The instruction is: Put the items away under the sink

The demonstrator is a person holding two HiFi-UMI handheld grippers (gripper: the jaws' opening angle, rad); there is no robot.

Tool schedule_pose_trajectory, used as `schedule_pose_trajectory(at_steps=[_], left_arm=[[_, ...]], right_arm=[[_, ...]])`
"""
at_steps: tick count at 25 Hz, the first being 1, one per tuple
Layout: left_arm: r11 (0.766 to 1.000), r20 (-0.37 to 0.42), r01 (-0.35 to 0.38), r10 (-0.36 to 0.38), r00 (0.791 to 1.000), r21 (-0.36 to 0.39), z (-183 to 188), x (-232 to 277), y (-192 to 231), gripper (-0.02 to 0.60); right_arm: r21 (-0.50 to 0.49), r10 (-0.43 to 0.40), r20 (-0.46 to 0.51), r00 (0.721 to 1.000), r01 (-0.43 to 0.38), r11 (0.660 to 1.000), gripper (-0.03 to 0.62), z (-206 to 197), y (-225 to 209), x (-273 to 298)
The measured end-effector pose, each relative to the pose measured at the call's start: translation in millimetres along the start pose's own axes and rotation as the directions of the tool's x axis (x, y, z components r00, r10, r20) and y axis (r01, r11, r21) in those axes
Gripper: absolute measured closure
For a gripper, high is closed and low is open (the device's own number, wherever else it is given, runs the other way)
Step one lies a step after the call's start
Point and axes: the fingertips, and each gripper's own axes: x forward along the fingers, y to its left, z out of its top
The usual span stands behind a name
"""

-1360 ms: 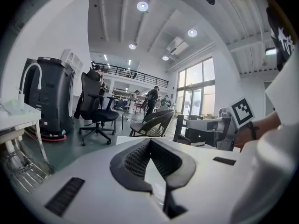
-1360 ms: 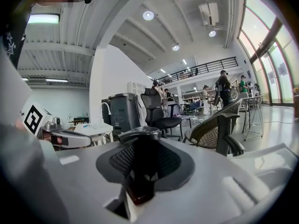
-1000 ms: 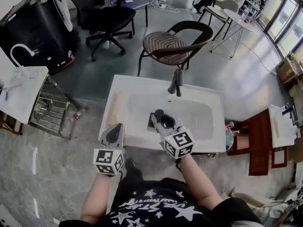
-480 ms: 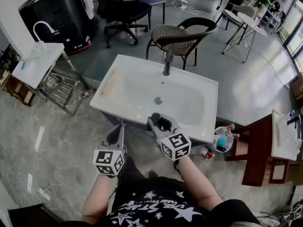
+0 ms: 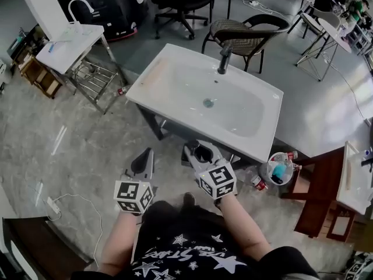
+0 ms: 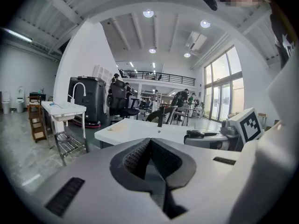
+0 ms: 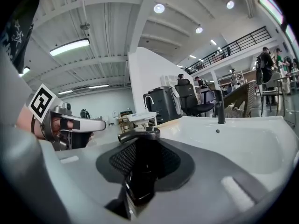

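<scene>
White ceramic sink (image 5: 169, 69) on a dark frame, black faucet (image 5: 223, 59) at its far edge, basin bare. The person stands on the near side of it, both grippers held out in front of the body.

Right gripper (image 5: 200, 151): jaws pinched on a black item (image 7: 139, 171). It is glossy, stands upright between the pads, and has a curved top that pokes out over them. What it is cannot be told. The grip sits low on its body, likely so that the top stays free and the piece does not swing while carried. In the head view it hangs just short of the sink's near rim, not yet below it.

Left gripper (image 5: 145, 156): jaws pressed together, nothing between them. It is probably kept as a spare hand, off to the left and clear of the loaded side.

Pose: both forearms reach forward from the torso, roughly parallel. The grippers point towards the sink and tip only slightly down. The marker cubes face up towards the head camera.

The space under the sink is mostly hidden by the basin. A clear container (image 5: 275, 172) with something blue inside sits on the floor by the sink's near right corner, beside a wooden stand (image 5: 317, 182).

Judgement: carrying stage. Stowing the black item calls for a drop in height before any reach under the rim.
</scene>
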Motion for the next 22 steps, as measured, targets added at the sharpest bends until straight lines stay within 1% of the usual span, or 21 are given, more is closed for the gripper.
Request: schedule_pose_trajectory(at_steps=[4,8,11,14,17,19,22], left_arm=[[0.999,-0.001,-0.035,0.035,0.999,-0.020,-9,-22,13,0.572],[0.999,0.018,-0.032,0.033,0.999,-0.037,-14,-49,14,0.572],[0.998,0.033,-0.041,0.042,0.999,-0.050,-19,-80,23,0.572],[0.996,0.039,-0.052,0.055,0.998,-0.071,-31,-116,40,0.572],[0.993,0.028,-0.059,0.062,0.998,-0.098,-53,-148,51,0.572],[0.993,0.020,-0.060,0.063,0.998,-0.101,-69,-168,55,0.572],[0.992,0.012,-0.066,0.068,0.998,-0.112,-90,-195,62,0.572]], right_arm=[[-0.018,0.035,-0.007,0.999,-0.035,0.999,0.497,-5,23,2],[-0.033,0.045,-0.013,0.999,-0.045,0.998,0.497,-7,47,-1],[-0.028,0.040,-0.005,0.999,-0.040,0.999,0.497,-7,73,-7],[0.005,0.021,-0.004,1.000,-0.021,1.000,0.497,-12,102,-12],[0.055,-0.017,-0.014,1.000,0.018,0.998,0.497,-25,123,-24],[0.082,-0.041,-0.023,0.999,0.043,0.996,0.497,-37,134,-34],[0.097,-0.075,-0.040,0.996,0.079,0.992,0.497,-52,151,-46]])
